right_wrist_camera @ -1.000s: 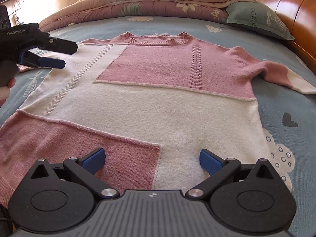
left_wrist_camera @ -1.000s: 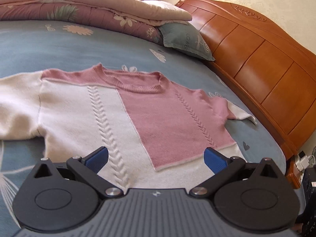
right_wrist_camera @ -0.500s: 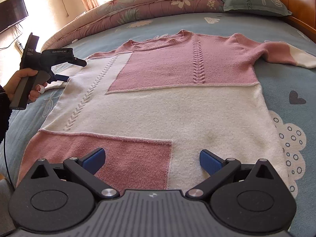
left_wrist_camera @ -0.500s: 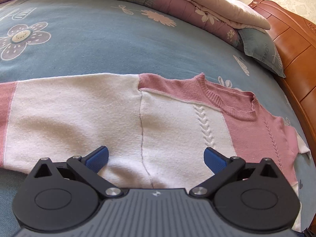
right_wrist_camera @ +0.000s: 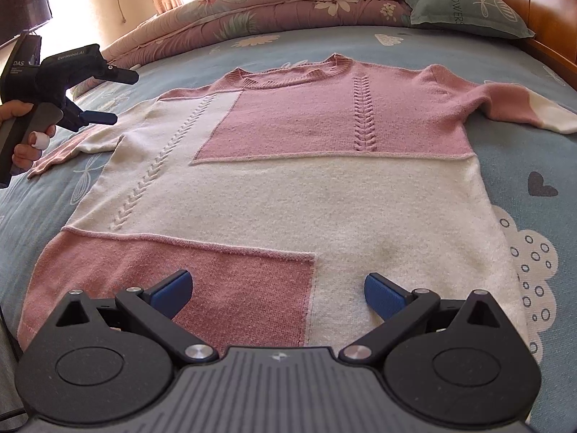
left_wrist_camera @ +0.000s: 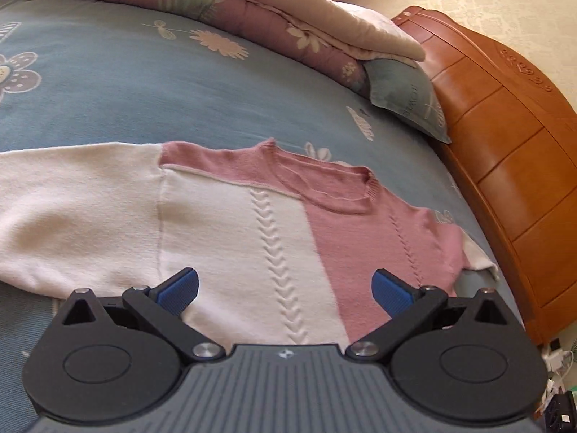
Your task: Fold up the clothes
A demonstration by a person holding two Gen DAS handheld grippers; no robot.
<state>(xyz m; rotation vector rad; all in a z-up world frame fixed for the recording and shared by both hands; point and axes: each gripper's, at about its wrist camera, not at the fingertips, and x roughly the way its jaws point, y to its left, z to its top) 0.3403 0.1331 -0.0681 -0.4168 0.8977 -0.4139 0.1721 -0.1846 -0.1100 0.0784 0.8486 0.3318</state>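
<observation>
A pink and cream knit sweater [right_wrist_camera: 306, 180] lies flat, face up, on the blue bed, collar toward the pillows. Its left sleeve [left_wrist_camera: 72, 209] stretches out to the side and its right sleeve [right_wrist_camera: 515, 104] lies toward the headboard. My left gripper [left_wrist_camera: 285, 288] hovers open above the sweater's left armpit area, nothing between its fingers; it also shows in the right wrist view as the left gripper [right_wrist_camera: 115, 97], held by a hand above the left sleeve. My right gripper [right_wrist_camera: 277, 290] is open just above the hem, empty.
A folded floral quilt [right_wrist_camera: 288, 3] and a grey-green pillow [right_wrist_camera: 465, 3] lie along the far side of the bed. A wooden headboard [left_wrist_camera: 505, 166] rises on the right. Blue patterned sheet [left_wrist_camera: 144, 97] surrounds the sweater.
My left gripper swung out over the left sleeve and has come back partly toward the sweater's body. The right gripper has tilted and shifted slightly near the hem. The sweater has not moved.
</observation>
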